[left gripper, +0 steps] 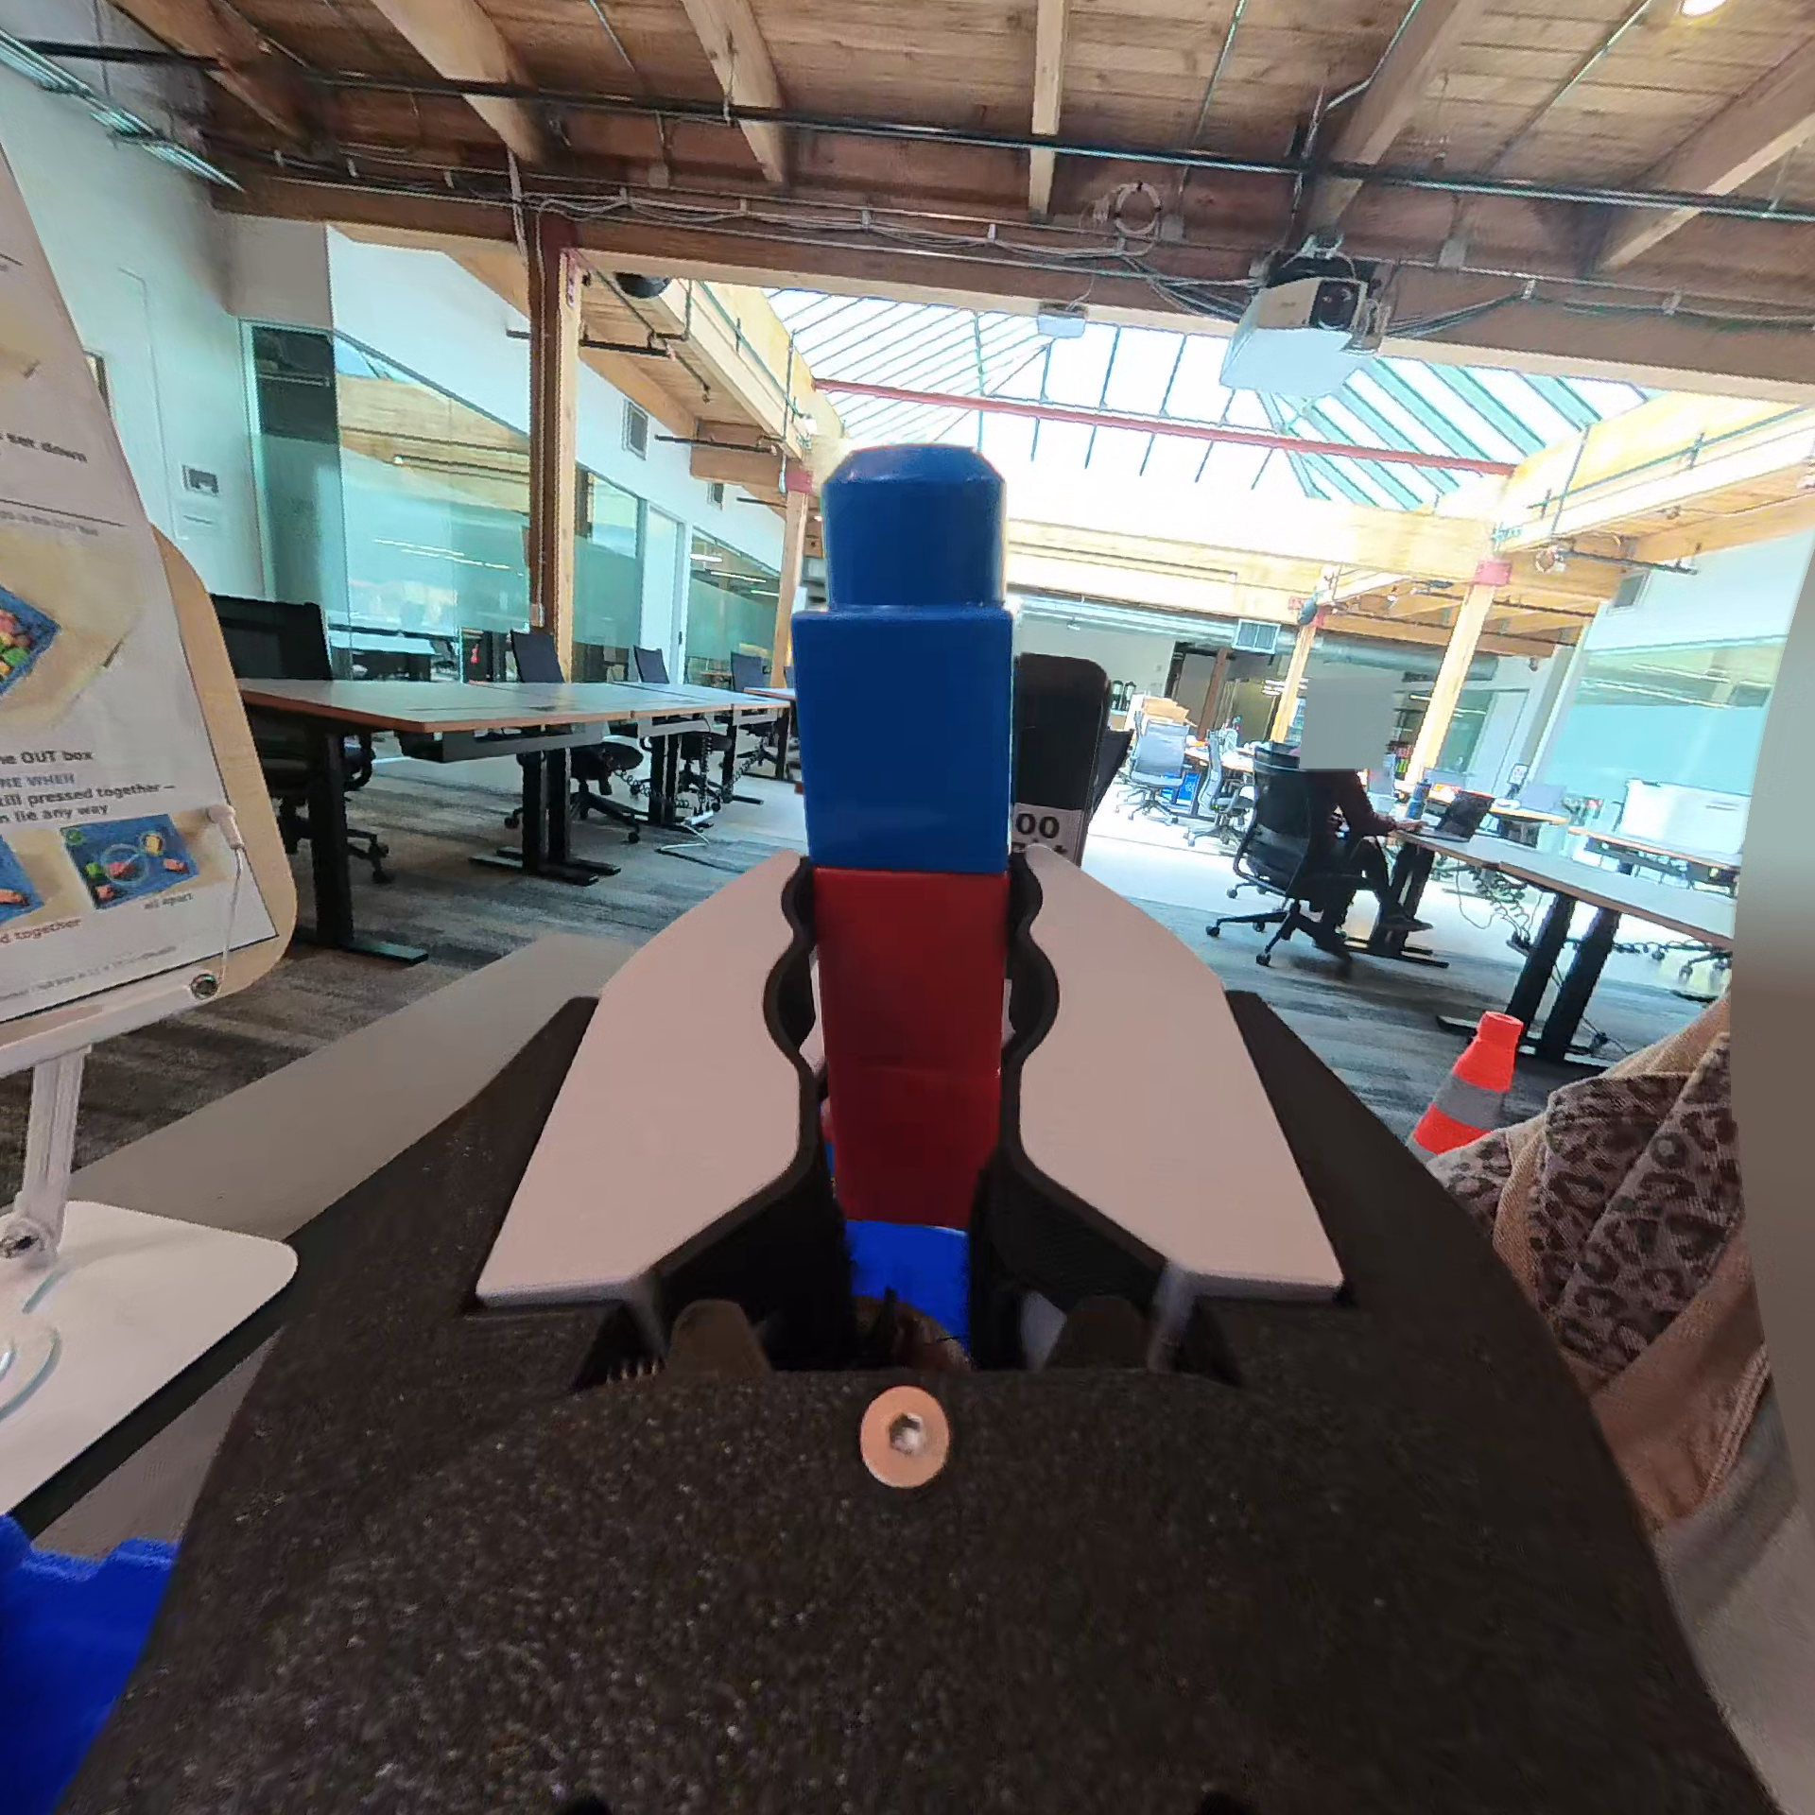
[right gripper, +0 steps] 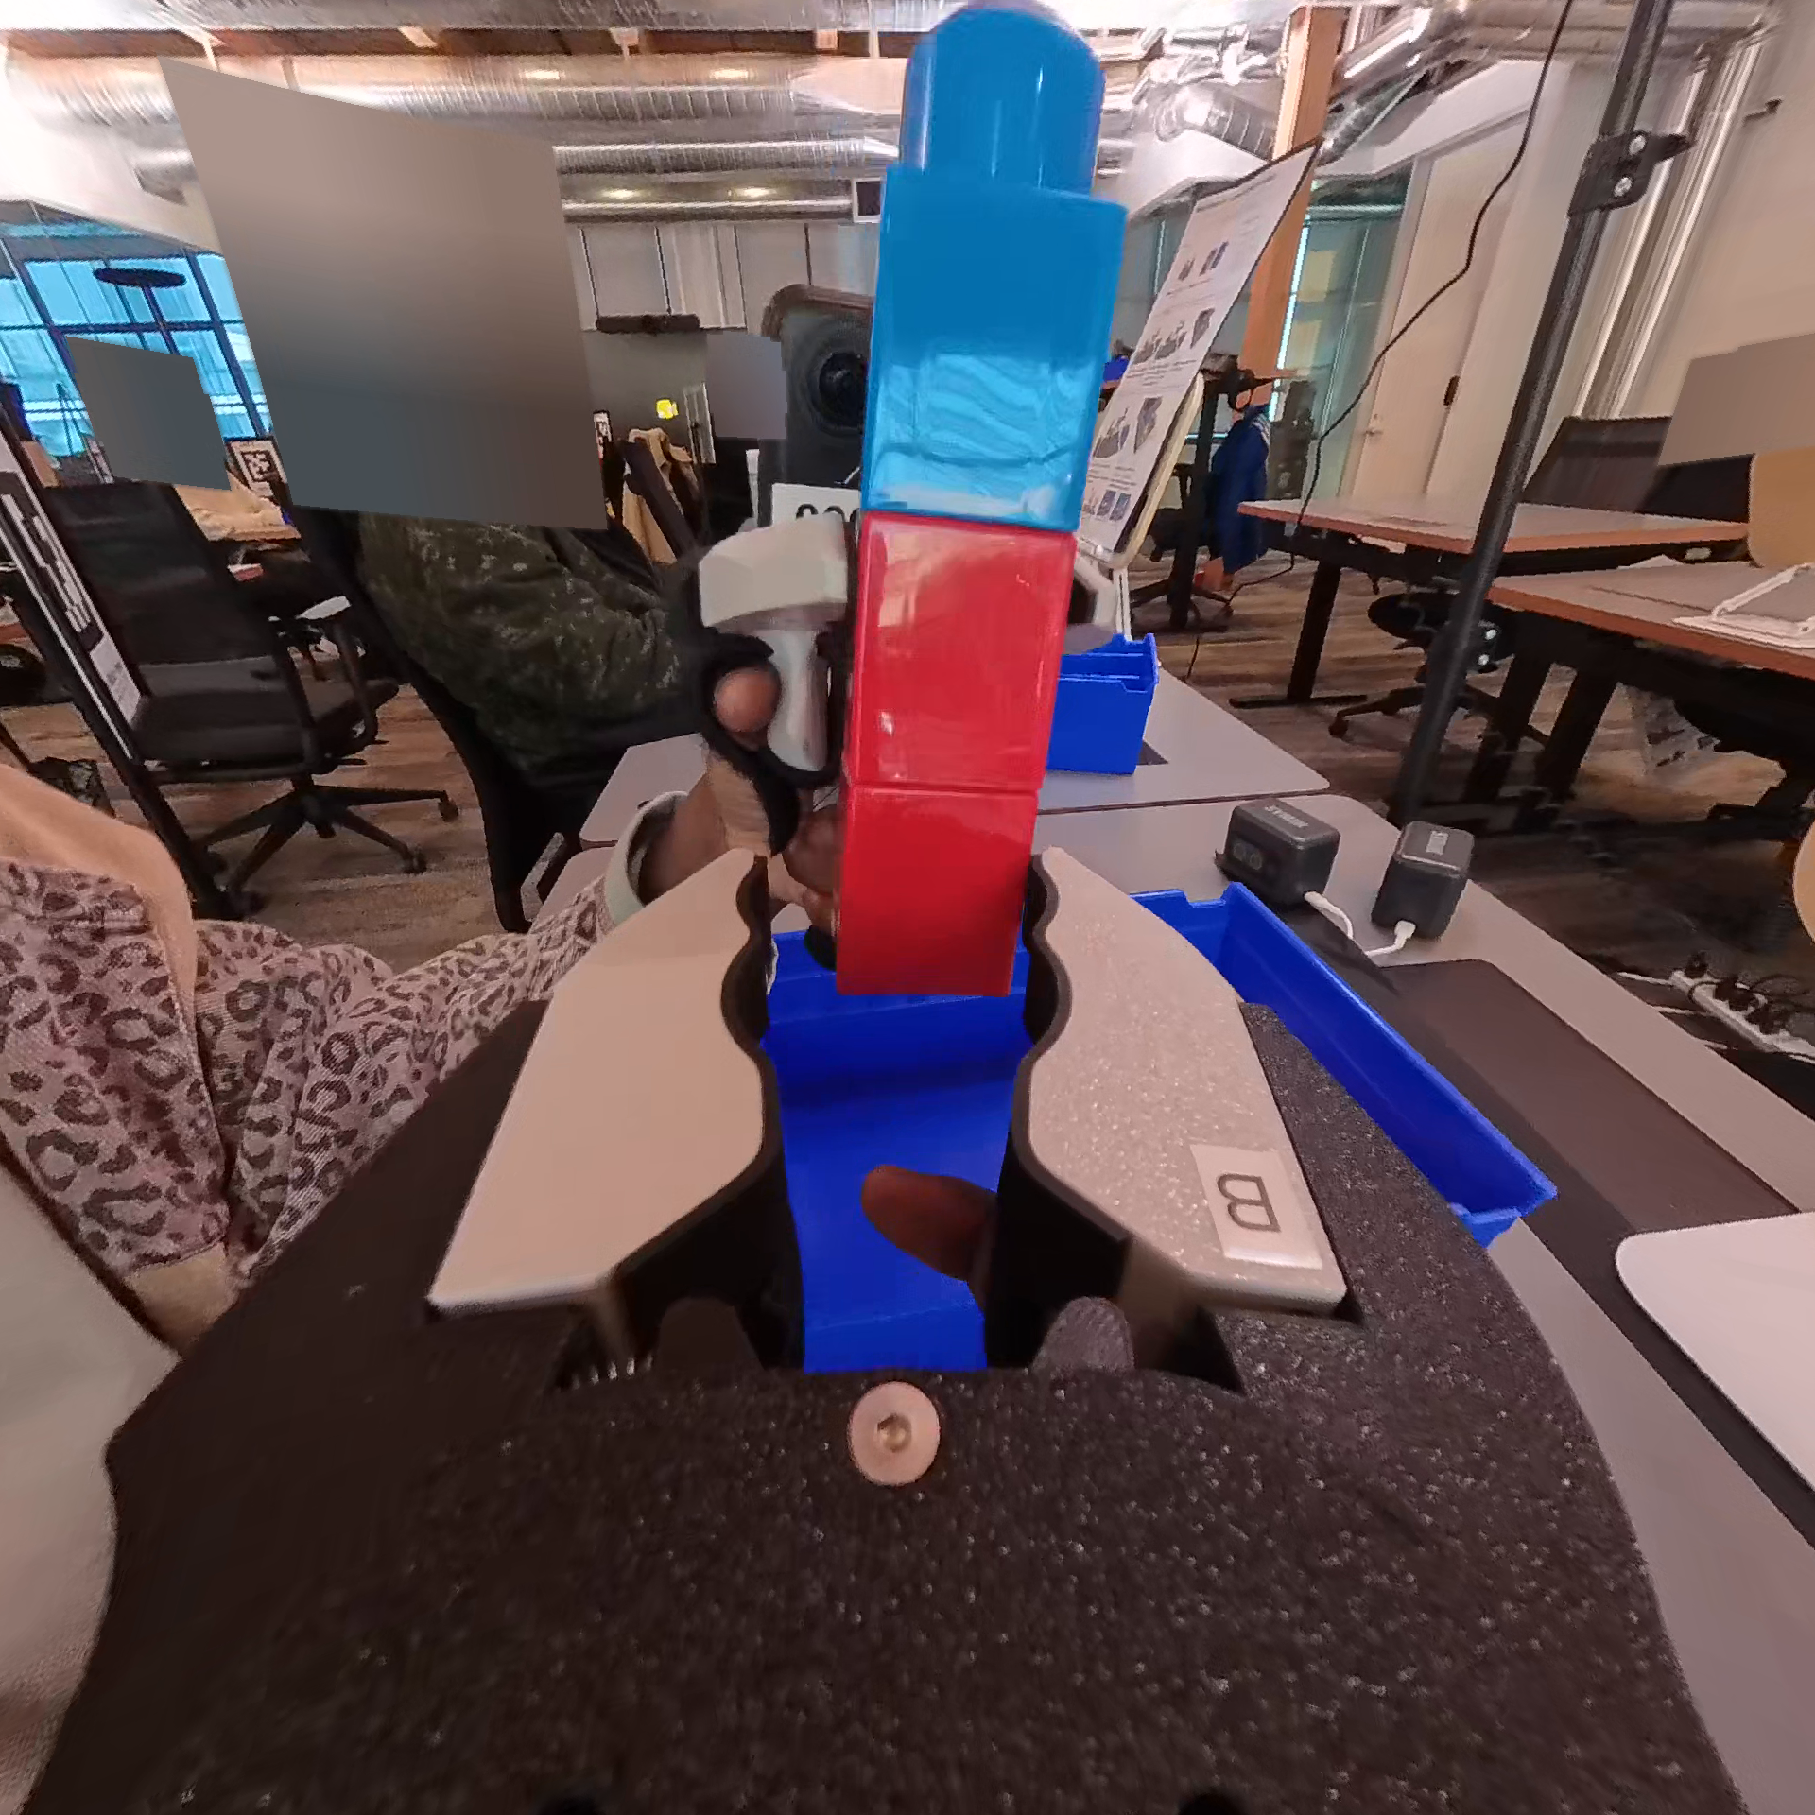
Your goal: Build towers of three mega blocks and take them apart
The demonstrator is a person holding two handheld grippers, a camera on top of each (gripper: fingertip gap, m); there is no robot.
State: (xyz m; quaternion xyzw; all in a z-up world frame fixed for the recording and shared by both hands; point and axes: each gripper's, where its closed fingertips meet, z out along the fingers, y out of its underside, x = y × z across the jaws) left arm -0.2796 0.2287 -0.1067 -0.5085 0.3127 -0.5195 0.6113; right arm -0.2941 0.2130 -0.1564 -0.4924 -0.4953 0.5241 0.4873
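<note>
Red plastic sits clamped between my left gripper jaws: the upper red block of a tower of 3, upright, with a lower red block under it and a blue block on top. My right gripper jaws stand either side of that lower red block; I cannot tell if they grip. Below lies a blue bin on the table.

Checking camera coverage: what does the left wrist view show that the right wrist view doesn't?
Left wrist only: an orange traffic cone on the floor, and the left gripper shut on the middle red plastic block.

Right wrist only: a blue plastic bin below, two dark chargers, and the right gripper around the bottom red block.

Both: the blue-topped tower.
</note>
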